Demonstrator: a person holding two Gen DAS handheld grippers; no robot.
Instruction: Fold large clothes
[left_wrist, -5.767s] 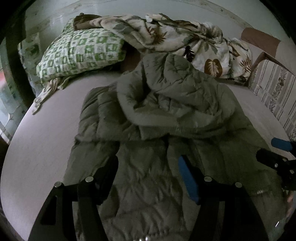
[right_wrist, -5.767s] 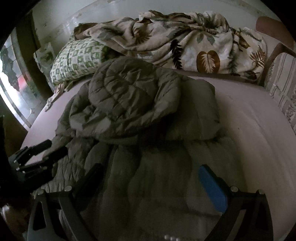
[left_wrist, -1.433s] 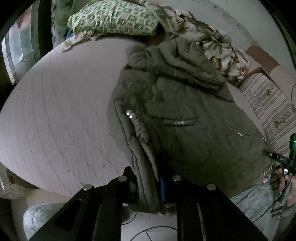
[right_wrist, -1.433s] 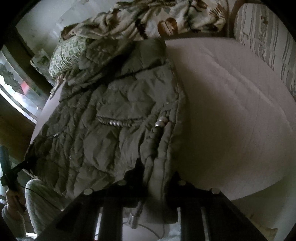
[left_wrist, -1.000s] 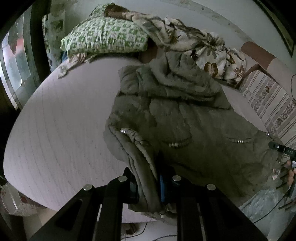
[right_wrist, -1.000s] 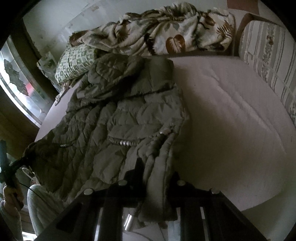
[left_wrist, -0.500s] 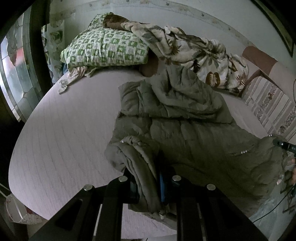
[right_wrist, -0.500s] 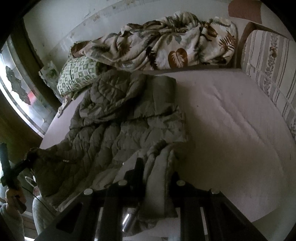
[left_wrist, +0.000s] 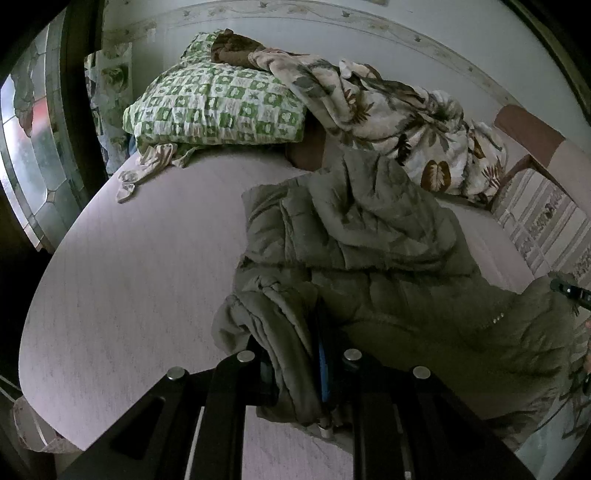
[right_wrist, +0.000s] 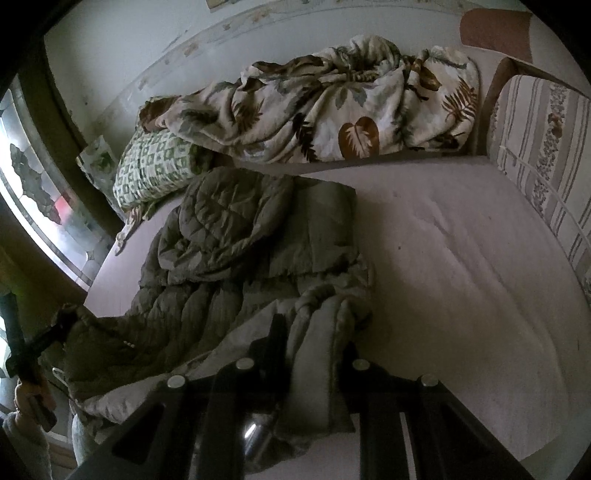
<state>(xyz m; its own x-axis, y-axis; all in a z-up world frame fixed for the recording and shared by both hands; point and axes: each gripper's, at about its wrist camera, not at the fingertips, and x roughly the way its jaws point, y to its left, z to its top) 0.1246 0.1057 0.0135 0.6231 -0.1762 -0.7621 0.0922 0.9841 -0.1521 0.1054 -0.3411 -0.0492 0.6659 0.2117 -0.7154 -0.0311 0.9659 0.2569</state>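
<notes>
The quilted jacket (left_wrist: 388, 258) is lying on the bed (left_wrist: 129, 277), its hem lifted. The left claw (left_wrist: 295, 365) and right claw (right_wrist: 314, 354) are each pinching a hem corner tight. Both should be travelling level together, laying the hem squarely over the hood.

Your right gripper (right_wrist: 308, 354) grips the jacket (right_wrist: 236, 266) hem.
You hold it above the pink mattress (right_wrist: 461, 258); your left gripper (right_wrist: 55, 328) clamps the opposite corner.
</notes>
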